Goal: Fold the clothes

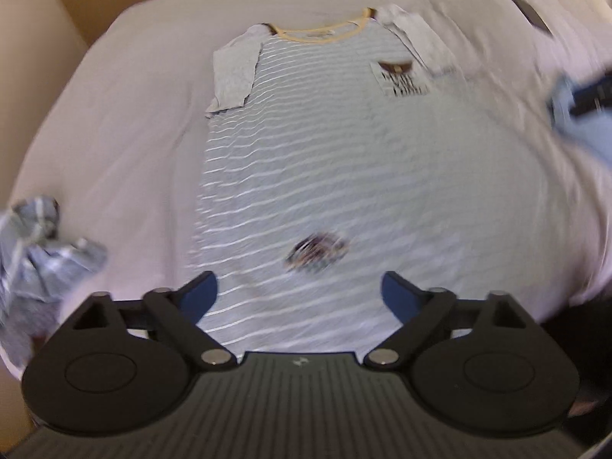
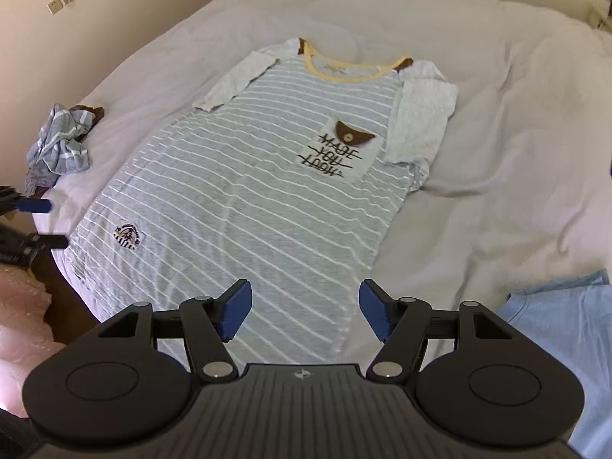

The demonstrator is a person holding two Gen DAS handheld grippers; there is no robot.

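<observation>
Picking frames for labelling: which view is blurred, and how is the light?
Left wrist view: motion-smeared, the striped shirt and its pocket print unreadable, only the left tool sharp. Right wrist view: crisp, pocket lettering legible, soft even light on the bed, fisheye bending its edges.

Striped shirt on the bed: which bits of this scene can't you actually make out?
- Striped shirt hem: right wrist view, hidden behind the right tongs.
- Round badge: left wrist view, smeared by motion blur.
- Light blue garment: right wrist view, cut off by the picture's edge.
- Crumpled striped cloth: left wrist view, blurred, cut off at the left edge.
</observation>
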